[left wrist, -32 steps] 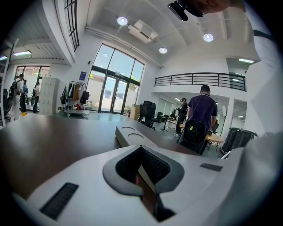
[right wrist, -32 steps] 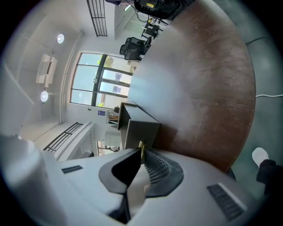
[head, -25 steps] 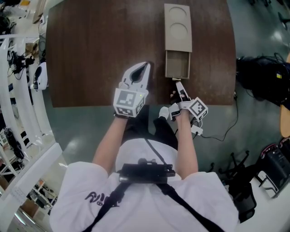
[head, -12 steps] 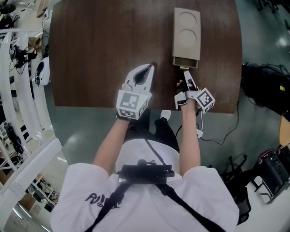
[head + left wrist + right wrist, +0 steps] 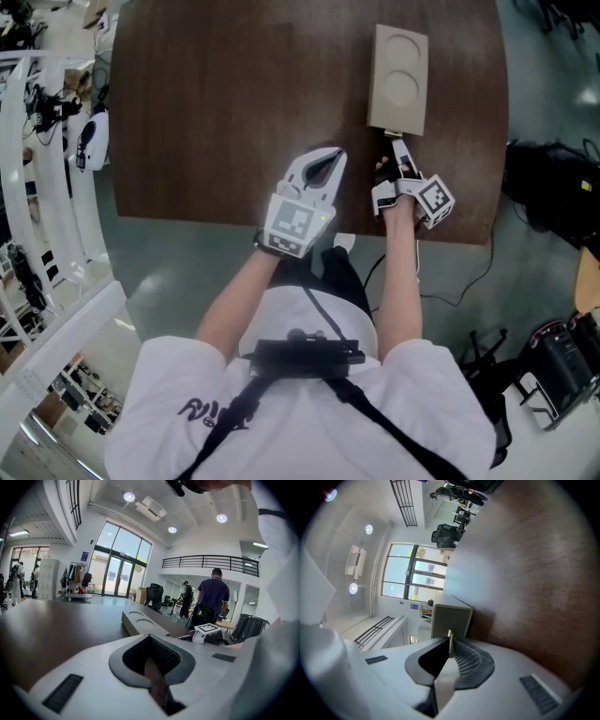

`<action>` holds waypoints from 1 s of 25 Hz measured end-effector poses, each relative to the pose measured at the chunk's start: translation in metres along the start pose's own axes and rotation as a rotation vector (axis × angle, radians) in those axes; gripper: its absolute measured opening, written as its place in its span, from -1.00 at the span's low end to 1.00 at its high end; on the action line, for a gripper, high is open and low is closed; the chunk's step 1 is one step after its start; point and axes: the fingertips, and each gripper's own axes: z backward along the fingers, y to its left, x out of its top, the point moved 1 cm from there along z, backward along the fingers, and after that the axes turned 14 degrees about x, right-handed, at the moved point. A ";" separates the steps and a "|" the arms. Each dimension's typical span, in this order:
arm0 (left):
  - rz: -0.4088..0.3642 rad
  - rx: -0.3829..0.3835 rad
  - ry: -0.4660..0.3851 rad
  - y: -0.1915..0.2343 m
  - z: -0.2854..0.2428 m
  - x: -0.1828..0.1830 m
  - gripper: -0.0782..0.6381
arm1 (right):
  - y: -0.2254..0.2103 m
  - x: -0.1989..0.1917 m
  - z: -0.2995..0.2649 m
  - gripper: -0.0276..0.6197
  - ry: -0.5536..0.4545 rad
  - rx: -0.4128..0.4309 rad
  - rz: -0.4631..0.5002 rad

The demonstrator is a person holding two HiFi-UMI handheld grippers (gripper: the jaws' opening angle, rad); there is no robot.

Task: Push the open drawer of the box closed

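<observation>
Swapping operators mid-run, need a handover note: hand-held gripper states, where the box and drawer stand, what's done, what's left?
Left hand-held gripper: shut, empty, over the table, left of the box.
Right hand-held gripper: shut, empty, tip at the drawer front.
The box sits at the table's right side; its drawer looks pushed in.
Done: the push, apparently.
To do: check it's flush, back away.

Right gripper point(image 5: 450, 641): 6 o'clock, white body, jaws pressed together with nothing between, tips pointing to 12 o'clock.
Box point(image 5: 451, 619): beige, centre, its flat near face just at the jaw tips.
Table point(image 5: 534, 564): dark wood, 12 to 4 o'clock.
Windows point(image 5: 415, 578): 9 o'clock.
Office chairs point(image 5: 447, 534): 12 o'clock.
</observation>
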 end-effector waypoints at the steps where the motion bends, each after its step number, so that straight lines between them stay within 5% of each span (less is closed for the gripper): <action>1: -0.003 -0.001 -0.002 0.000 0.002 0.000 -0.75 | 0.000 -0.001 0.000 -0.82 0.005 0.000 0.005; 13: -0.005 0.044 -0.050 -0.009 0.050 0.013 -0.75 | 0.015 -0.013 0.034 -0.82 0.058 0.009 0.068; 16: 0.005 0.068 -0.070 -0.012 0.069 0.016 -0.75 | 0.051 -0.017 0.058 -0.82 0.096 0.042 0.204; 25: 0.050 0.130 -0.169 -0.048 0.145 0.049 -0.75 | 0.204 -0.025 0.138 -0.82 0.126 0.146 0.832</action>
